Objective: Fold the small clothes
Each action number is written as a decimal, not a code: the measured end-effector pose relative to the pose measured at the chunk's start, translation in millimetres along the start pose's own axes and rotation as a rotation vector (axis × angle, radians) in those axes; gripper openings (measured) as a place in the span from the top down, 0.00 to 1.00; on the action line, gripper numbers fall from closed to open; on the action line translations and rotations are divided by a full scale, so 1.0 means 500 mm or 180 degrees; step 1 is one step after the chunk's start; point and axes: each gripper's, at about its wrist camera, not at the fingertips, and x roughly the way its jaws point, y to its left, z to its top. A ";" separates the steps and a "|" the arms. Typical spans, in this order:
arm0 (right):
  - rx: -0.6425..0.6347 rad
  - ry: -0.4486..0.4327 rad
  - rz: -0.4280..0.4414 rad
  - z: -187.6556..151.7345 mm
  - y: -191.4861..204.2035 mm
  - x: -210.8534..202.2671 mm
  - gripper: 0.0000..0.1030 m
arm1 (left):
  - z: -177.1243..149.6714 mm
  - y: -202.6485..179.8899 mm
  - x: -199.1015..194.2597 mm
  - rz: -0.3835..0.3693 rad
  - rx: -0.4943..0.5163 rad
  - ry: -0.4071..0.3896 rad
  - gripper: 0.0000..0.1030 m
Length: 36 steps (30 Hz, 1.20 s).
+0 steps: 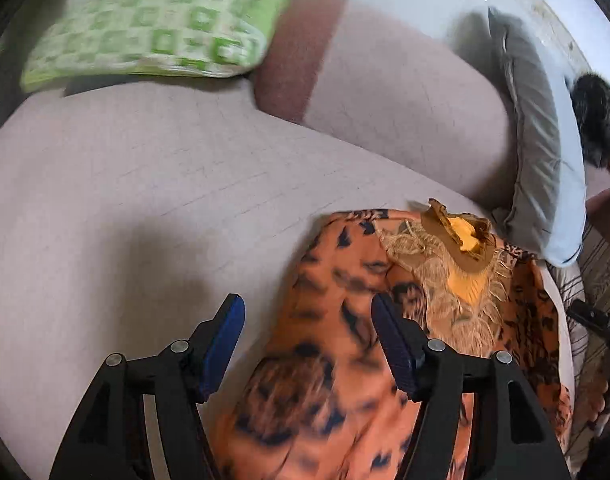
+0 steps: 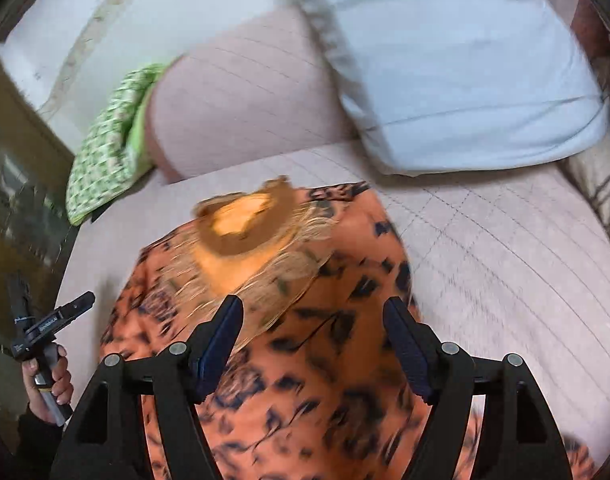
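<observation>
My left tool (image 1: 307, 312) stands wide with its blue pads apart and nothing gripped, above the left edge of the orange garment with black animal-print blotches (image 1: 325, 360), which lies spread flat on the pale pink quilted sofa seat (image 1: 145, 200). My right tool (image 2: 313, 316) is also wide and holds nothing, poised over the middle of the same garment, whose tan collar with beige fringe (image 2: 249, 228) points toward the sofa's backrest. A green-and-white checked cushion (image 1: 153, 28) sits at the back left corner of the seat, and a pale grey-blue pillow (image 2: 457, 72) leans at the back right. In the right wrist view I can see a hand (image 2: 51, 380) at the seat's left edge, gripping the other tool's handle.
</observation>
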 end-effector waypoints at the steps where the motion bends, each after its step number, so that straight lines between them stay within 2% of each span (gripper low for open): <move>1: 0.0022 0.0002 -0.0031 0.013 -0.009 0.020 0.27 | 0.019 -0.015 0.032 0.0028 0.0050 0.0065 0.37; 4: 0.0051 0.0052 -0.0157 0.053 -0.020 0.088 0.29 | 0.043 -0.028 0.109 0.0156 0.0103 0.0236 0.37; 5: 0.0051 0.0047 -0.0252 0.062 -0.026 0.100 0.31 | 0.051 -0.030 0.144 0.0215 0.0084 0.0346 0.47; 6: 0.0061 0.0061 -0.0365 0.068 -0.026 0.115 0.31 | 0.053 -0.024 0.161 0.0266 0.0061 0.0399 0.76; 7: 0.0106 0.0137 -0.0417 0.076 -0.036 0.139 0.42 | 0.056 -0.022 0.182 0.0337 0.0043 0.0471 0.87; 8: 0.0133 0.0195 -0.0391 0.079 -0.044 0.153 0.71 | 0.060 -0.020 0.196 0.0358 0.0021 0.0512 0.89; 9: 0.0145 0.0254 -0.0373 0.079 -0.048 0.160 0.83 | 0.062 -0.018 0.194 0.0317 0.0006 0.0494 0.95; 10: 0.0171 0.0302 -0.0346 0.074 -0.058 0.163 0.91 | 0.069 -0.014 0.184 0.0278 0.0016 0.0458 0.96; 13: 0.0122 0.0078 -0.0407 0.066 -0.072 0.120 0.94 | 0.094 -0.005 0.129 0.0291 0.0120 0.0172 0.97; 16: 0.0238 -0.0123 -0.0386 0.070 -0.107 0.068 0.95 | 0.134 0.011 0.108 0.0301 0.0004 0.0001 0.97; 19: 0.0279 -0.0217 -0.0410 0.079 -0.126 0.059 0.95 | 0.170 0.017 0.109 0.0436 0.0012 -0.0251 0.98; 20: 0.0298 -0.0188 -0.0445 0.079 -0.134 0.073 0.95 | 0.178 0.024 0.123 0.0575 -0.0036 -0.0330 1.00; 21: 0.0332 -0.0080 -0.0554 0.077 -0.144 0.101 0.94 | 0.173 0.037 0.143 0.0746 -0.0065 -0.0304 1.00; 22: 0.0350 0.0010 -0.0614 0.079 -0.153 0.124 0.94 | 0.170 0.047 0.190 0.0783 -0.0095 -0.0065 1.00; 24: 0.0370 0.0210 -0.0657 0.068 -0.163 0.172 0.89 | 0.148 0.058 0.211 0.0651 -0.0186 0.0104 1.00; 25: 0.0412 0.0194 -0.0574 0.062 -0.160 0.170 0.87 | 0.128 0.056 0.196 0.0537 -0.0103 0.0023 1.00; 27: 0.0360 0.0001 -0.0558 0.051 -0.139 0.129 0.77 | 0.089 0.057 0.152 0.0439 0.0022 -0.0097 0.93; 28: 0.0292 -0.0148 -0.0623 0.038 -0.117 0.092 0.59 | 0.058 0.063 0.119 0.0332 0.0044 -0.0107 0.90; 29: 0.0214 -0.0376 -0.0623 0.011 -0.086 0.039 0.35 | 0.034 0.075 0.090 0.0276 0.0035 -0.0124 0.81; 30: 0.0184 -0.0482 -0.0569 -0.006 -0.069 0.012 0.26 | 0.005 0.085 0.059 0.0261 0.0021 -0.0163 0.67; 31: 0.0135 -0.0622 -0.0393 -0.048 -0.035 -0.035 0.21 | -0.026 0.092 0.022 0.0293 0.0008 -0.0241 0.59; 32: 0.0116 -0.0657 -0.0228 -0.079 -0.012 -0.059 0.22 | -0.074 0.101 -0.022 0.0321 -0.0024 -0.0332 0.47; 33: 0.0116 -0.0632 -0.0035 -0.112 0.009 -0.077 0.22 | -0.109 0.113 -0.056 0.0310 -0.0058 -0.0358 0.45; 36: 0.0167 -0.0313 0.0718 -0.263 0.083 -0.098 0.22 | -0.236 0.139 -0.133 0.0272 -0.0329 -0.0356 0.45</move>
